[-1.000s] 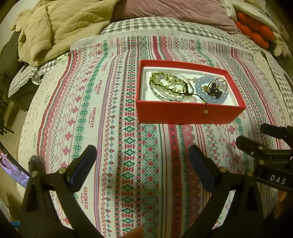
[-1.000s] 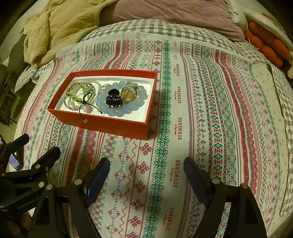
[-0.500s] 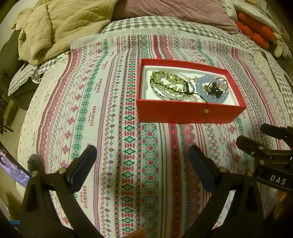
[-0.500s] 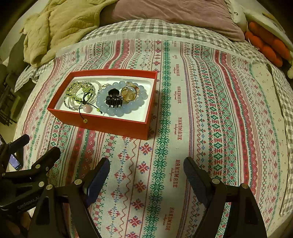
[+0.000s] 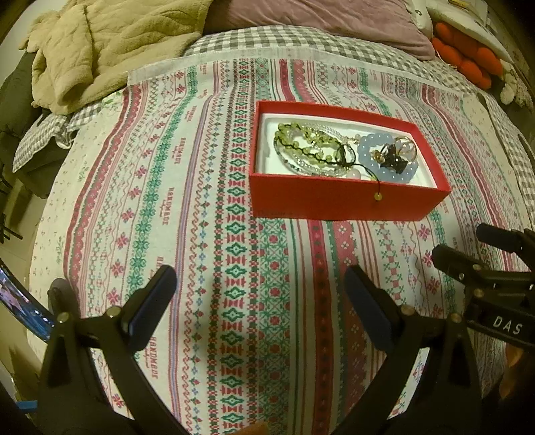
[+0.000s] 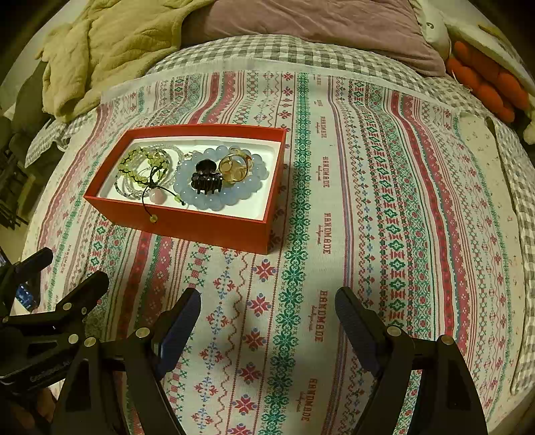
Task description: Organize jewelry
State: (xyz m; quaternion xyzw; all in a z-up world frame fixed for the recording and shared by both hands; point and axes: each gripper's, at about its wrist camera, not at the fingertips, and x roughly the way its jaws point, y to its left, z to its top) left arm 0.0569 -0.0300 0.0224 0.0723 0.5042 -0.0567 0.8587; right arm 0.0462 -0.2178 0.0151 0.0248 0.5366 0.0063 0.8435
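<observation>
"HANDMADE" repeats along the patterned cloth (image 6: 367, 207). The red box (image 6: 207, 227) of jewelry sits mid-cloth, bare fabric all round. Left gripper (image 5: 260, 291) and right gripper (image 6: 267, 308) hover before it, jaws wide, empty.

Patterned cloth (image 6: 367, 200); beige blanket (image 6: 110, 47); pillow (image 6: 317, 26)

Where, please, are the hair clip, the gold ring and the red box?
hair clip (image 6: 206, 180), right wrist view, on its dark toothed body.
gold ring (image 6: 235, 166), right wrist view, on its round face.
red box (image 6: 200, 226), right wrist view, on its near wall.
</observation>
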